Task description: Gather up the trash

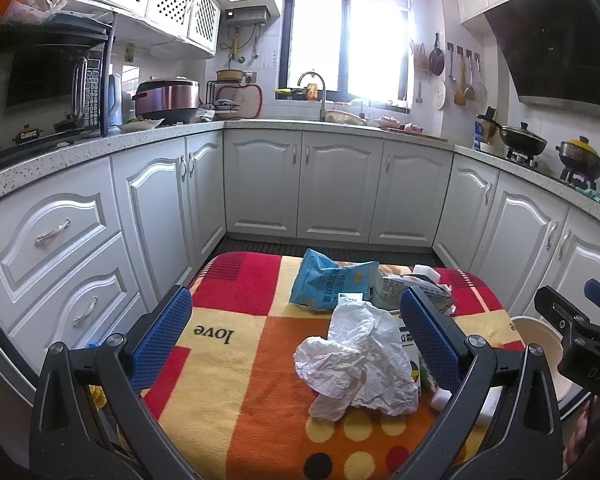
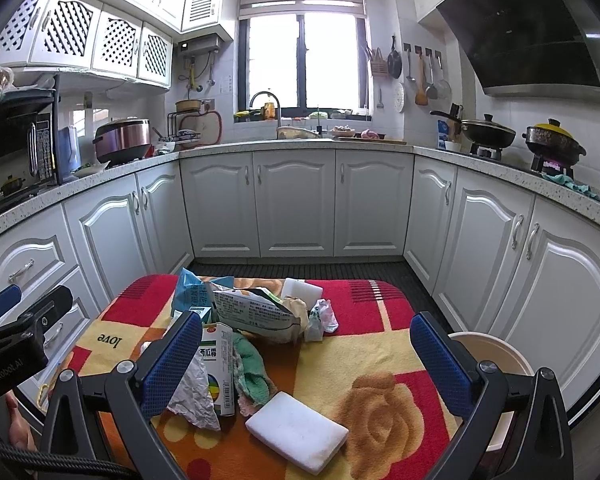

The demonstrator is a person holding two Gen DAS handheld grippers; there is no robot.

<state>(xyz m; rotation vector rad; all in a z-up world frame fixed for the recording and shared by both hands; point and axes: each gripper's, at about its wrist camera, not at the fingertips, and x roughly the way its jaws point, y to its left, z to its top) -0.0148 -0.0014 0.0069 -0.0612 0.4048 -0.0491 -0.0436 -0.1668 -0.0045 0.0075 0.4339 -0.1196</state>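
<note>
Trash lies on a colourful blanket-covered table [image 1: 236, 392]. A crumpled white paper [image 1: 356, 364] rests between the wide-apart fingers of my open left gripper [image 1: 300, 344], nearer the right finger. Behind it lie a blue snack bag [image 1: 324, 280] and a printed foil packet [image 1: 404, 284]. My right gripper [image 2: 308, 364] is open above a white foam block [image 2: 296, 432]. Near its left finger stand a green-and-white carton [image 2: 220, 364], the crumpled paper [image 2: 194, 396] and a green cloth [image 2: 252, 372]. Further back lie the foil packet [image 2: 256, 312], the blue bag [image 2: 190, 292] and a second white block [image 2: 300, 290].
A cream bin [image 2: 488, 356] stands at the table's right edge, also seen as the cream bin [image 1: 536, 340] beside the right gripper's body [image 1: 580, 332]. White kitchen cabinets [image 2: 296, 200] ring the table on three sides, with a dark floor mat [image 2: 300, 270] beyond.
</note>
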